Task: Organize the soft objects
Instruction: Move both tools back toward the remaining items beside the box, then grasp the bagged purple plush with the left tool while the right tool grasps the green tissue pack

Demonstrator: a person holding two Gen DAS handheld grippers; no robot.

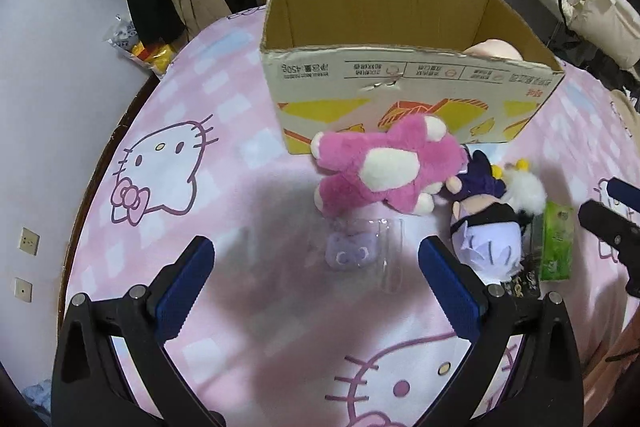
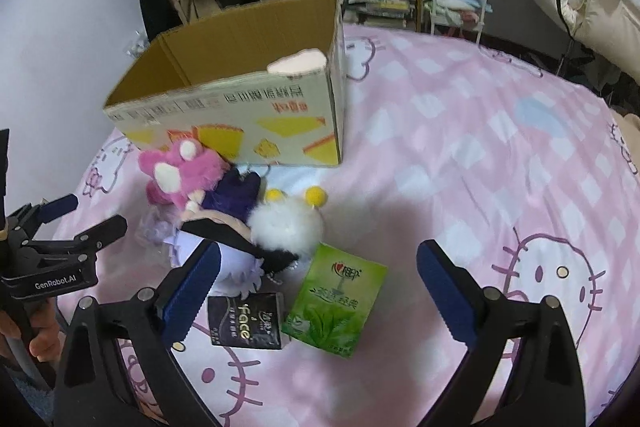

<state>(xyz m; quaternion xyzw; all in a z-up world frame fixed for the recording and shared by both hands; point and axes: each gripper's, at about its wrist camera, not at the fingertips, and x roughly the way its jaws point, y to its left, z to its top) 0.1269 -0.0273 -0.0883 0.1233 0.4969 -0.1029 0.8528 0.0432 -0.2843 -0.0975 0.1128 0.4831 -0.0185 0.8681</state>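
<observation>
pink fluffy plush toy with cream patches [image 1: 384, 167] is lying on the pink cat-print bedsheet [image 1: 240, 187], touching the front wall of the open brown cardboard box [image 1: 400, 83], with a small lilac plush in a clear wrapper [image 1: 352, 251] just before it and a purple-and-black plush doll [image 2: 228, 239] beside a white fluffy pom-pom toy [image 2: 288, 227]. both the left gripper [image 1: 316, 267] and the right gripper [image 2: 316, 267] are hovering with jaws spread wide, gripping nothing, the right one above a green tissue pack [image 2: 336, 307] and a black tissue pack [image 2: 248, 319].

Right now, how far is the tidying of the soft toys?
Barely started. One pale pink soft thing is already in the box. Nothing is in hand: left gripper and right gripper are open. The pink plush, purple doll and white fluffy toy remain on the bed.
</observation>
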